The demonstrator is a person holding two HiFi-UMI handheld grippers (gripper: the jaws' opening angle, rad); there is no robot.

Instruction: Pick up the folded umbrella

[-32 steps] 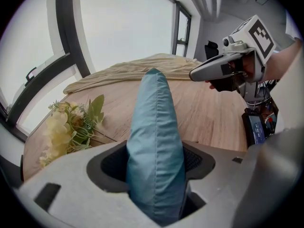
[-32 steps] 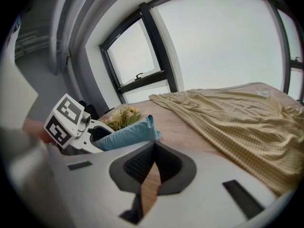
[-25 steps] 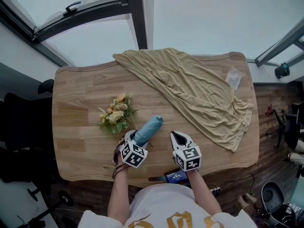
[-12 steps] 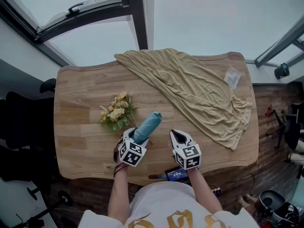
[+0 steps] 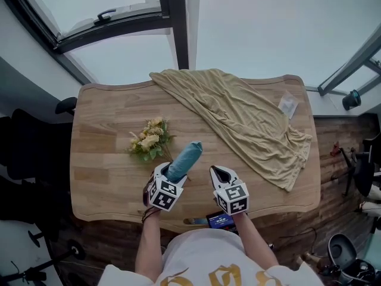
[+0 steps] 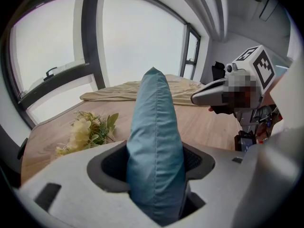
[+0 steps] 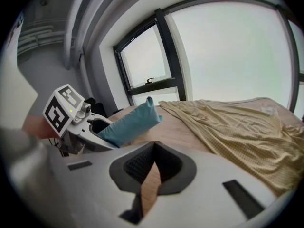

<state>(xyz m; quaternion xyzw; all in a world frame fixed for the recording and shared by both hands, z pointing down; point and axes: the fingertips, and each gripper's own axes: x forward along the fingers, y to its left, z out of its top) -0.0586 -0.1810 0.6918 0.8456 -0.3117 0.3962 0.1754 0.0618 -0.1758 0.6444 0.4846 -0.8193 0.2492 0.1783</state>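
Note:
The folded umbrella (image 5: 185, 158) is a teal fabric bundle, and my left gripper (image 5: 170, 173) is shut on its near end. It points up and away from me over the wooden table (image 5: 98, 159). In the left gripper view the umbrella (image 6: 152, 137) fills the space between the jaws of the left gripper (image 6: 155, 177). My right gripper (image 5: 219, 173) hovers just right of it over the table's near edge. The jaws of the right gripper (image 7: 151, 177) stand shut with nothing between them, only a thin sliver of table showing. From the right gripper view the umbrella (image 7: 129, 121) juts out of the left gripper (image 7: 90, 127).
A small bunch of yellow flowers (image 5: 149, 142) lies just left of the umbrella. A beige cloth (image 5: 244, 118) is draped across the table's back and right side, with a clear plastic packet (image 5: 288, 106) near the far right corner. A dark device (image 5: 220, 220) sits by the near edge.
The head view has shifted a little. My left gripper keeps its hold on the umbrella and both grippers stay in nearly the same place.

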